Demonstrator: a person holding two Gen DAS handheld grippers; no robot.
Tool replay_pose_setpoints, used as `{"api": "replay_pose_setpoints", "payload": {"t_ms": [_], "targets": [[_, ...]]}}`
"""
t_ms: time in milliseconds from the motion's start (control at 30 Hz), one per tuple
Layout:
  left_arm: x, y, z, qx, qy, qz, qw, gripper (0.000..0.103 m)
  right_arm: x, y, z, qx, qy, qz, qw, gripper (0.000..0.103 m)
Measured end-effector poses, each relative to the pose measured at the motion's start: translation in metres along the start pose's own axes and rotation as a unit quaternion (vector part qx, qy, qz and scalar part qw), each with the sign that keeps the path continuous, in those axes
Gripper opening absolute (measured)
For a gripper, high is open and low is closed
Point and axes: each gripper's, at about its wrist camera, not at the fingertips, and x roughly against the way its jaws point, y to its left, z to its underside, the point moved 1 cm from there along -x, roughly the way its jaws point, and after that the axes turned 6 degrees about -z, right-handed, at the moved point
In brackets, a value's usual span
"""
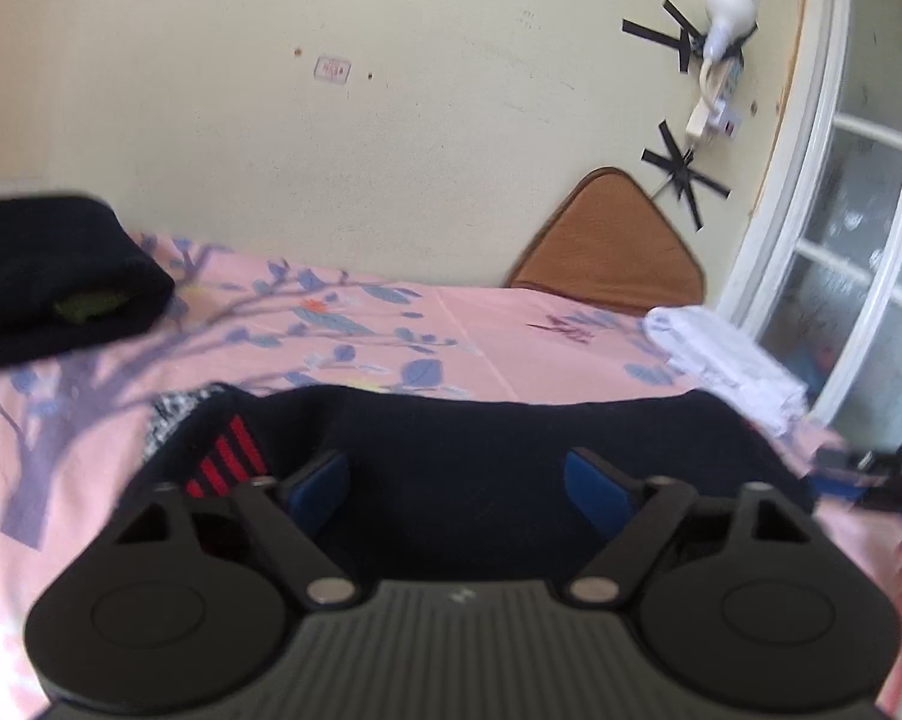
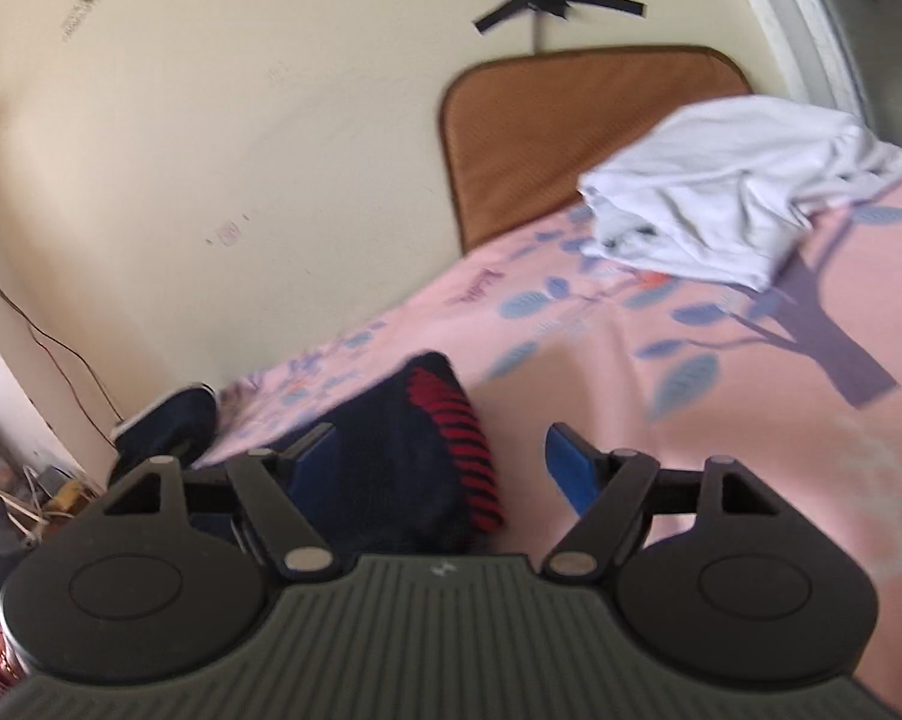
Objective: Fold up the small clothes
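A dark navy garment [image 1: 487, 450] with red stripes at one end lies folded on the pink floral bed sheet [image 1: 391, 324]. My left gripper [image 1: 457, 480] is open just above it, blue pads [image 1: 595, 489] spread over the cloth. In the right wrist view the same garment [image 2: 403, 468] lies between the fingers of my open right gripper [image 2: 445, 462], its red-striped end [image 2: 469, 450] toward the right pad. Neither gripper grips cloth. The right gripper also shows at the right edge of the left wrist view [image 1: 871, 474].
A folded dark garment [image 1: 49, 276] sits at the back left of the bed. A crumpled white garment [image 2: 727, 192] lies at the back right, also in the left wrist view [image 1: 727, 360]. A brown cushion [image 2: 547, 138] leans on the wall. A window frame [image 1: 811, 192] stands at the right.
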Motion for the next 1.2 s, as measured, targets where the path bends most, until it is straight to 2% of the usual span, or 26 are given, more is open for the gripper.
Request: {"api": "replay_pose_setpoints", "payload": {"t_ms": [67, 100, 167, 200, 267, 300, 333, 400, 500, 600, 667, 767, 933, 1000, 1033, 1100, 1167, 1200], "targets": [[-0.002, 0.000, -0.002, 0.026, 0.016, 0.027, 0.9992, 0.051, -0.007, 0.003, 0.004, 0.003, 0.030, 0.005, 1.000, 0.078], [-0.001, -0.003, -0.003, 0.024, 0.018, 0.034, 0.9990, 0.038, -0.012, 0.005, 0.005, 0.003, 0.046, 0.003, 0.999, 0.077], [-0.001, -0.011, -0.005, 0.025, 0.030, 0.066, 0.9971, 0.025, -0.021, 0.013, 0.009, 0.006, 0.060, -0.004, 0.998, 0.071], [-0.001, -0.016, -0.005, 0.028, 0.037, 0.082, 0.9955, 0.022, -0.027, 0.018, 0.011, 0.010, 0.071, -0.012, 0.997, 0.067], [-0.009, -0.027, -0.005, 0.025, 0.058, 0.085, 0.9943, 0.017, -0.035, 0.028, 0.015, 0.032, 0.069, -0.005, 0.997, 0.066], [-0.017, -0.034, -0.002, 0.020, 0.075, 0.075, 0.9941, 0.014, -0.039, 0.033, 0.016, 0.045, 0.074, 0.001, 0.996, 0.055], [-0.024, -0.038, 0.001, 0.015, 0.086, 0.064, 0.9941, 0.013, -0.042, 0.035, 0.015, 0.044, 0.079, 0.006, 0.996, 0.035], [-0.029, -0.040, 0.005, 0.010, 0.084, 0.051, 0.9951, 0.007, -0.038, 0.038, 0.005, 0.022, 0.073, -0.010, 0.997, 0.025], [-0.030, -0.037, 0.005, 0.023, 0.089, 0.055, 0.9943, 0.006, -0.025, 0.069, -0.015, 0.059, 0.046, -0.051, 0.996, 0.022], [-0.023, -0.035, 0.006, 0.026, 0.084, 0.052, 0.9948, 0.007, -0.031, 0.120, -0.028, 0.122, 0.043, -0.102, 0.986, 0.022], [-0.006, -0.027, 0.004, 0.035, 0.066, 0.054, 0.9957, 0.008, -0.045, 0.157, -0.027, 0.172, 0.058, -0.134, 0.974, 0.022], [0.048, 0.004, 0.004, 0.069, 0.002, 0.041, 0.9968, 0.010, -0.078, 0.212, -0.009, 0.248, 0.096, -0.176, 0.948, 0.021], [0.126, 0.068, 0.004, 0.148, -0.057, -0.037, 0.9867, 0.011, -0.150, 0.265, 0.042, 0.324, 0.169, -0.200, 0.909, 0.020], [0.140, 0.078, 0.004, 0.157, -0.070, -0.046, 0.9840, 0.019, -0.178, 0.274, 0.067, 0.331, 0.211, -0.198, 0.898, 0.018], [0.144, 0.081, 0.004, 0.159, -0.075, -0.045, 0.9834, 0.023, -0.184, 0.277, 0.076, 0.345, 0.210, -0.200, 0.893, 0.019], [0.141, 0.081, 0.001, 0.155, -0.076, -0.042, 0.9840, 0.037, -0.175, 0.284, 0.085, 0.379, 0.194, -0.196, 0.883, 0.021], [0.130, 0.078, -0.003, 0.147, -0.069, -0.035, 0.9861, 0.041, -0.161, 0.282, 0.079, 0.386, 0.194, -0.210, 0.877, 0.026], [0.124, 0.076, -0.005, 0.144, -0.066, -0.029, 0.9870, 0.046, -0.153, 0.277, 0.072, 0.375, 0.199, -0.229, 0.876, 0.033]]}}
